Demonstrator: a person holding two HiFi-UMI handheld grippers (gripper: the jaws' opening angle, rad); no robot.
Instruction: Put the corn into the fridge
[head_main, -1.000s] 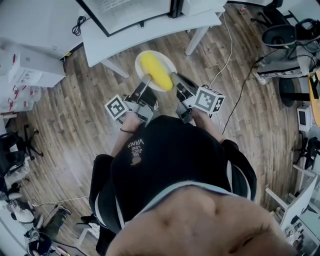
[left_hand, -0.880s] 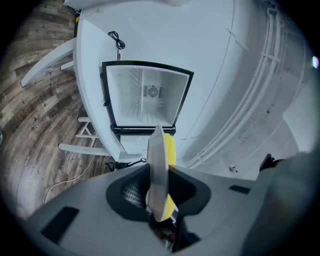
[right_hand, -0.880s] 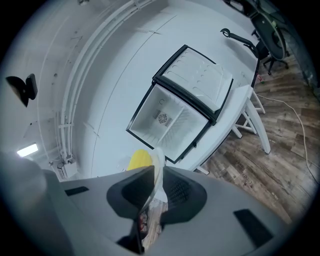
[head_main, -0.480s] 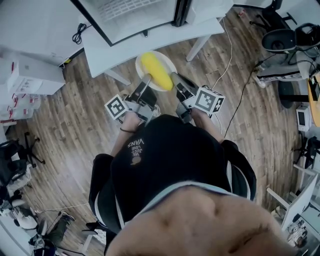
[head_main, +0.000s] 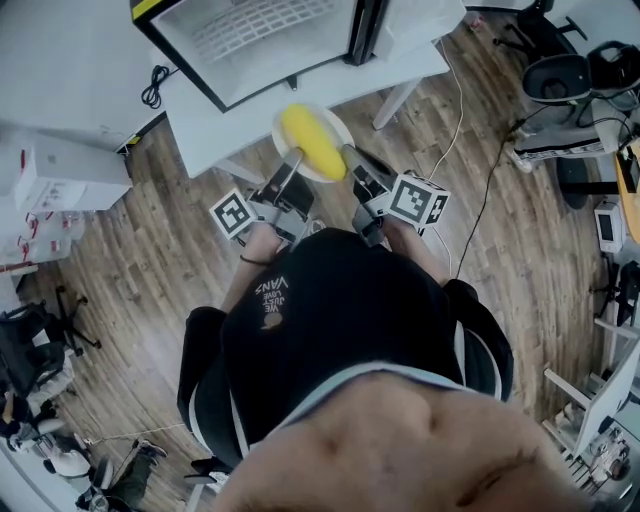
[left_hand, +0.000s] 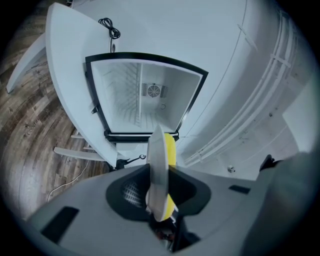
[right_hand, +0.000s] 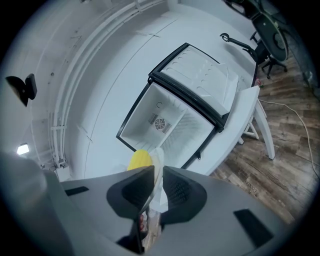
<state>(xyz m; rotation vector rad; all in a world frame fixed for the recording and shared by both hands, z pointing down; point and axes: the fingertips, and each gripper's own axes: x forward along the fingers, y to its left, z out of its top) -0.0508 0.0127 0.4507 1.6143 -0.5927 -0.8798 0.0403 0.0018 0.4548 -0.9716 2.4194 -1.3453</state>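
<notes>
The corn is a plump, smooth yellow cob lying on a small white plate, held in the air just in front of the open fridge. The left gripper and the right gripper each pinch the plate's rim, one on either side. The fridge, white inside with a black frame and a round vent in its back wall, sits on a white table above a wood-plank floor, with an office chair off to the right.
</notes>
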